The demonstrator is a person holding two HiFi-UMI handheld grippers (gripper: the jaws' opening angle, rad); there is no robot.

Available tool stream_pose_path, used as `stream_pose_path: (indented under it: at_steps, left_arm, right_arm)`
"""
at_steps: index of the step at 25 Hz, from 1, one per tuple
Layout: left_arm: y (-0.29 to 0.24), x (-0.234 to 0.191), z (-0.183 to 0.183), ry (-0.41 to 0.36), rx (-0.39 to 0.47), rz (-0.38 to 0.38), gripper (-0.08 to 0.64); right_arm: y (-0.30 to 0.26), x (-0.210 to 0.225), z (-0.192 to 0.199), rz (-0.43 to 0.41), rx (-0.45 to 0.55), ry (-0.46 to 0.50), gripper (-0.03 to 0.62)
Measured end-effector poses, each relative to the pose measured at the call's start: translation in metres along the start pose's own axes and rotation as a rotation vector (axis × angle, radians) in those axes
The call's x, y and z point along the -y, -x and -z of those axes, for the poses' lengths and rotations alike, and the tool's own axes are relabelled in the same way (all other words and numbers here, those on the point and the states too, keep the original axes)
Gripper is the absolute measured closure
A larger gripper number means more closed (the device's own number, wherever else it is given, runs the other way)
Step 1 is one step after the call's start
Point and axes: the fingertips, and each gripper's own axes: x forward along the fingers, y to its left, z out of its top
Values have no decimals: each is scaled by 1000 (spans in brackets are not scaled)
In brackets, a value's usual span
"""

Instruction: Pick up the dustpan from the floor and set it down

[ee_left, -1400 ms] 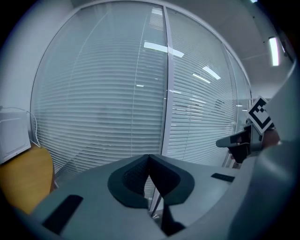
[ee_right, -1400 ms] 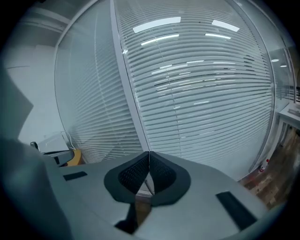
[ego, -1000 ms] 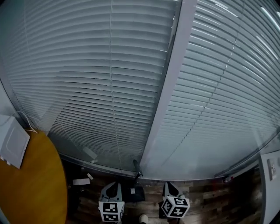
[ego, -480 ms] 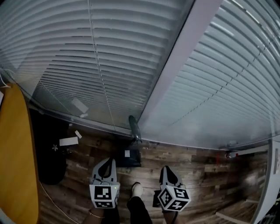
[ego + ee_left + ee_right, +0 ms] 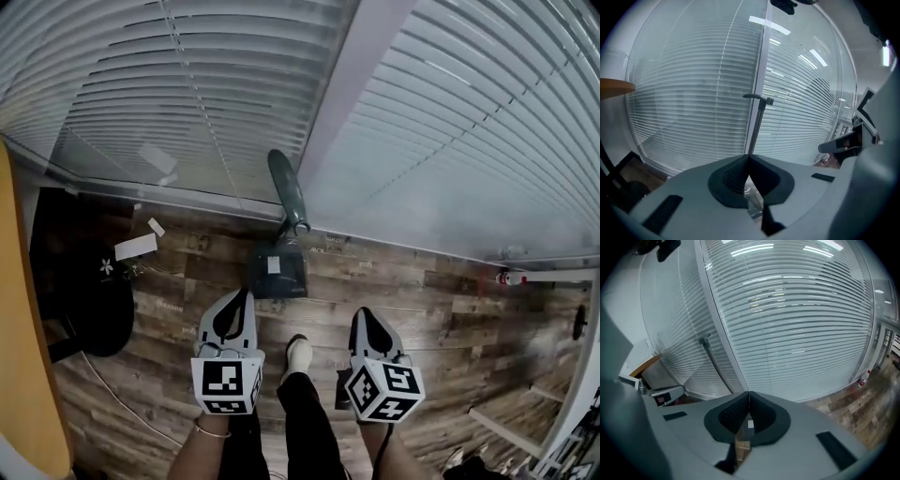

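Dustpan (image 5: pixel 278 272): dark, on wooden floor (image 5: pixel 450 319) by the glass wall, handle leaning against the white post (image 5: pixel 342 89). Left gripper (image 5: pixel 242 298): clenched, empty, just short of the pan. Right gripper (image 5: pixel 362 319): clenched, empty, nearby to its right

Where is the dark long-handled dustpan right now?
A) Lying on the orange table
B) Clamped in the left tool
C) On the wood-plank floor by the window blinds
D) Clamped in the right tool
C: the dark long-handled dustpan sits on the wood-plank floor with its handle rising in front of the window blinds, ahead of the left tool and right tool, whose jaws are both together and empty.
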Motion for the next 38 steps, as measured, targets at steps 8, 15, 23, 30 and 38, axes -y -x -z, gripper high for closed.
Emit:
stream_pose_path:
  at_steps: [8, 15, 23, 30, 38]
  left_arm:
    - [-8, 12, -7, -31, -9, 43, 541]
    - [-21, 22, -14, -62, -4, 82, 522]
    - [-34, 21, -19, -65, -5, 90, 406]
    - [-43, 23, -33, -69, 2, 89, 350]
    - [-61, 30, -52, -103, 32, 79, 336]
  right_arm:
    - [4, 6, 2, 17, -3, -28, 560]
    - [1, 13, 2, 27, -8, -46, 560]
    - [-1, 16, 2, 28, -12, -53, 560]
    - [5, 20, -6, 30, -19, -56, 560]
    - [12, 24, -4, 26, -30, -69, 560]
